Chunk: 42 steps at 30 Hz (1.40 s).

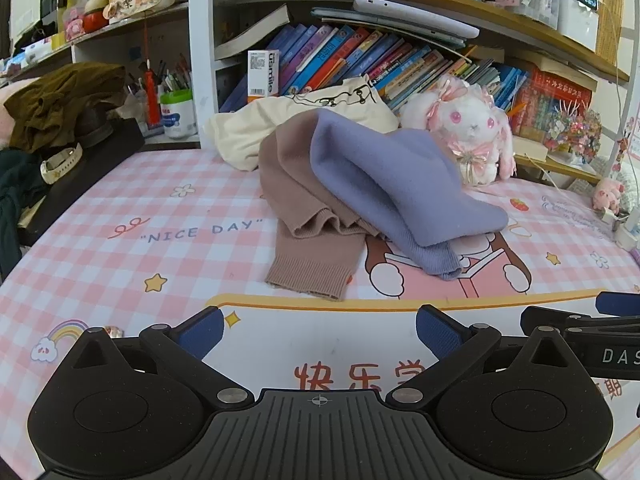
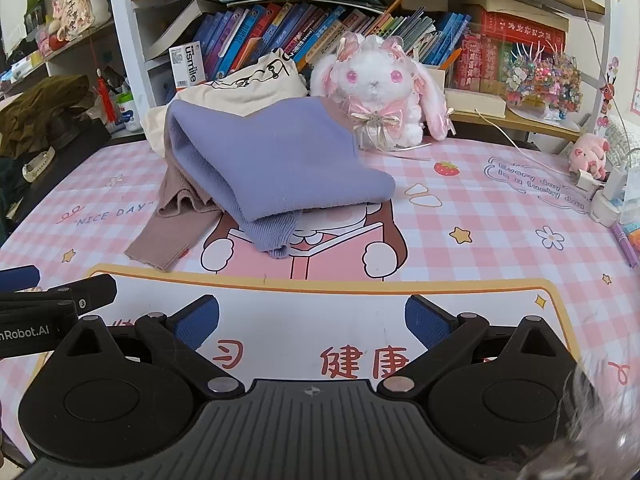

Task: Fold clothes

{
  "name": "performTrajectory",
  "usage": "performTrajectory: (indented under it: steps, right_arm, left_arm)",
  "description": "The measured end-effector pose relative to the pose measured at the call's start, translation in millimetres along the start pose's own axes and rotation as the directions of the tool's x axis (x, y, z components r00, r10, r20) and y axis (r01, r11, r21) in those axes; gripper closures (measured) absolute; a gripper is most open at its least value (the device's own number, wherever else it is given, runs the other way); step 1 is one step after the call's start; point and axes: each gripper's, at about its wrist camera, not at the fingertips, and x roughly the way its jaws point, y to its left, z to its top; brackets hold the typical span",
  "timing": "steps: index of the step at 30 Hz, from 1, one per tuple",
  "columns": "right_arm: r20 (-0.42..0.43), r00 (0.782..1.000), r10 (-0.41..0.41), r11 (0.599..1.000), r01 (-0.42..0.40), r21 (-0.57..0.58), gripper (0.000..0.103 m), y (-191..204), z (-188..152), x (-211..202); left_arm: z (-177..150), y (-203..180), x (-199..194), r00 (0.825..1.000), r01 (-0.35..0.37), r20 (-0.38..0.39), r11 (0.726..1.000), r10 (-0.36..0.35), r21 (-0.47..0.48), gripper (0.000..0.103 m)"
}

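Clothes lie in a loose heap ahead of both your grippers: a soft lavender-blue knit sweater (image 1: 392, 184) draped over a dusty-brown ribbed knit sweater (image 1: 308, 240), both on the pink checked cartoon mat that covers the table (image 1: 120, 208). Neither is spread flat yet, so the folding looks unstarted. The lavender one rides on top, which probably makes it the first to lift clear. Its ribbed cuff and the brown hem hang toward you, the nearest edges to pinch.

Your left gripper (image 1: 318, 332) hovers above the mat, tilted down toward the heap, fingers spread wide with nothing between them. Your right gripper (image 2: 312, 320) sits just beside it, likewise spread and empty, the lavender sweater straight ahead of it. Beyond the heap sit a white and pink plush rabbit (image 2: 376, 88) and a cream cloth bag (image 1: 304, 120), well apart from your fingers.
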Motion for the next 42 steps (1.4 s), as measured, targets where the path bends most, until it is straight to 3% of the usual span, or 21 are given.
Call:
performTrajectory:
  steps: [42]
  right_arm:
    - [-0.021, 1.0, 0.002, 1.0, -0.002, 0.013, 0.002, -3.3, 2.5, 8.3]
  left_arm:
    - [1.9, 4.6, 5.9, 1.0, -0.004, -0.018, 1.0, 0.004, -0.01, 0.0]
